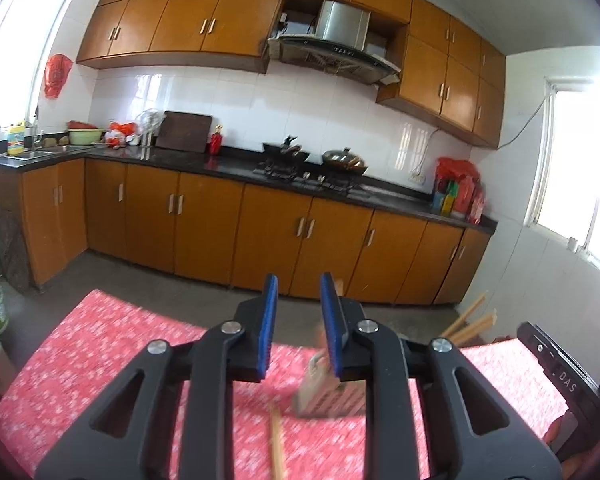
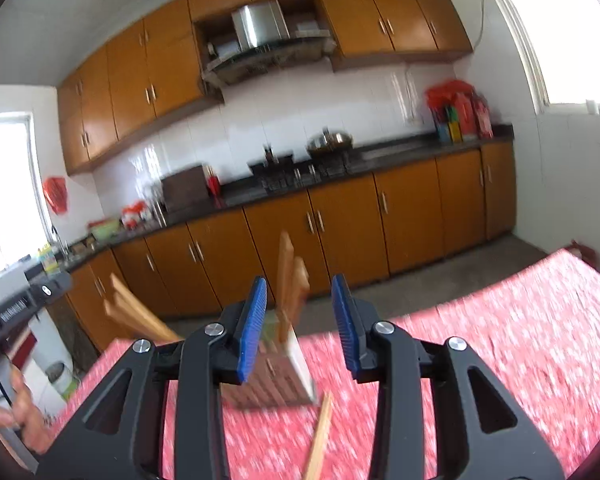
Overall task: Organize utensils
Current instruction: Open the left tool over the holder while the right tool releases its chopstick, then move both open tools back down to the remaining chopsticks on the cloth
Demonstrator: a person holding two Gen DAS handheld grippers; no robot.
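A slatted wooden utensil holder (image 1: 320, 394) stands on the red flowered tablecloth (image 1: 100, 360), just below my left gripper (image 1: 299, 280), partly hidden by its right finger. That gripper is open with nothing between its blue pads. A wooden chopstick (image 1: 277, 444) lies on the cloth in front of the holder. In the right wrist view the same holder (image 2: 276, 380) carries wooden utensil handles (image 2: 290, 276) that stick up in the gap of my open right gripper (image 2: 299, 280), without touching the pads. A chopstick (image 2: 320, 436) lies beside the holder.
Pale wooden bars (image 1: 470, 320) rise past the table's far edge. The other gripper's black body (image 1: 552, 364) shows at the right, and a hand (image 2: 20, 412) at the left. Beyond a strip of floor run orange cabinets (image 1: 260, 232) and a dark counter with a stove.
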